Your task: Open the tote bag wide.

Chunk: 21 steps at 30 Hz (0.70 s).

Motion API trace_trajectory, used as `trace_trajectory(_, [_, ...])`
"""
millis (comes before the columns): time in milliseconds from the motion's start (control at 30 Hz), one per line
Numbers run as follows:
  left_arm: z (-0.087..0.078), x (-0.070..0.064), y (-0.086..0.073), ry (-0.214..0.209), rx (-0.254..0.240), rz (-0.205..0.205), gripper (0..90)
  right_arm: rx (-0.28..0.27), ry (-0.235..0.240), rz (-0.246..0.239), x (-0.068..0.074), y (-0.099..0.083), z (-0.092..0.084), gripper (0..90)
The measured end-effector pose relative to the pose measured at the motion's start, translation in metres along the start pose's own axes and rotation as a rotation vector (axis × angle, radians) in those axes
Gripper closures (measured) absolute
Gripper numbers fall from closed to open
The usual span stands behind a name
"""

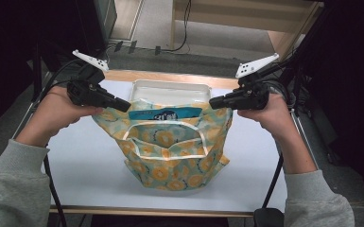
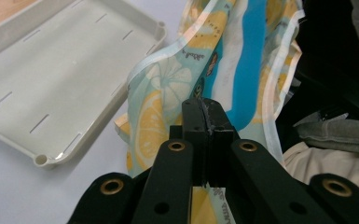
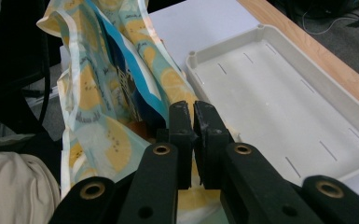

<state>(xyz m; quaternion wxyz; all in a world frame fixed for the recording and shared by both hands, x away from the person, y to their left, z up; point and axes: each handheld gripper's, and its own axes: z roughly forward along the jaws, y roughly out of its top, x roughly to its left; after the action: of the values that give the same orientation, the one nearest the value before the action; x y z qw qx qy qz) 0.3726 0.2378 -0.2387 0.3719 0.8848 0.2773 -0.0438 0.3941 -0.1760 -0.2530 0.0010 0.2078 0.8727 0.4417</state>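
High view: lemon-print cloth bag [image 1: 170, 151] sits mid-table just before the white tray [image 1: 170, 90]; left gripper [image 1: 125, 105] and right gripper [image 1: 213, 101] each pinch a top corner; soft, light, floppy cloth; hems grip best

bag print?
Yellow lemon slices on pale blue-green bag, white trim; clearest in the high view.

A white tabletop [image 1: 82, 170] with a wooden edge strip carries two things. A shallow cream plastic tray [image 1: 170, 90] lies at its far side; just in front, touching it, rests a lemon-print fabric bag [image 1: 170, 161], its base on the tabletop.
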Motion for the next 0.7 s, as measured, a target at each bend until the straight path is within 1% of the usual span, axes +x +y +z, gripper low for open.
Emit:
trace_trajectory(233, [0.006, 0.001, -0.004, 0.001, 0.001, -0.004, 88.7, 0.026, 0.002, 0.005, -0.002, -0.008, 0.009, 87.3])
trace_trajectory(400, [0.01, 0.001, -0.011, 0.008, 0.0, -0.011, 87.9, 0.038, 0.004, 0.01, -0.001, -0.015, 0.011, 87.3])
trace_trajectory(433, [0.012, 0.002, -0.014, 0.004, -0.003, -0.014, 87.5, 0.042, 0.004, 0.009, 0.001, -0.019, 0.013, 87.1])
trace_trajectory(567, [0.015, 0.002, -0.019, -0.003, 0.001, -0.016, 86.9, 0.045, 0.005, 0.009, 0.005, -0.023, 0.013, 86.6])
trace_trajectory(633, [0.019, 0.0, -0.023, -0.009, 0.003, -0.013, 86.6, 0.043, 0.004, 0.004, 0.011, -0.027, 0.013, 86.0])
trace_trajectory(700, [0.02, -0.001, -0.024, -0.007, 0.003, -0.016, 86.6, 0.041, 0.003, -0.005, 0.012, -0.028, 0.013, 85.8])
